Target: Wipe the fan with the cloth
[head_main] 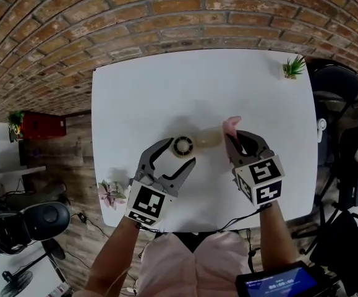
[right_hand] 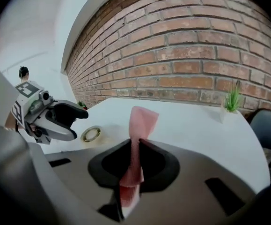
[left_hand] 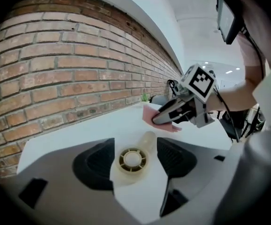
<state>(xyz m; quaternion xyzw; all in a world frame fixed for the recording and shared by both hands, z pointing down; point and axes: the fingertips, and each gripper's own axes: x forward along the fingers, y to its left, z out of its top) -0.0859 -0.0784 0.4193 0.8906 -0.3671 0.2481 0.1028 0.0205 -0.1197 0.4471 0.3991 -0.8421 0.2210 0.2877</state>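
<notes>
White table [head_main: 228, 91], fan [head_main: 183, 146] on it; brick wall [head_main: 104, 17]; plank floor [head_main: 80, 159].

Bright, even overhead light with soft shadows on the white table [head_main: 166, 91]; fisheye bending, dark vignetted corners, mild blur.

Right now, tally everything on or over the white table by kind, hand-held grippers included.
Fan: 1
Pink cloth: 1
Potted plants: 2, one green, one pinkish
Hand-held grippers: 2, the left hand-held gripper and the right hand-held gripper
Total: 6
</notes>
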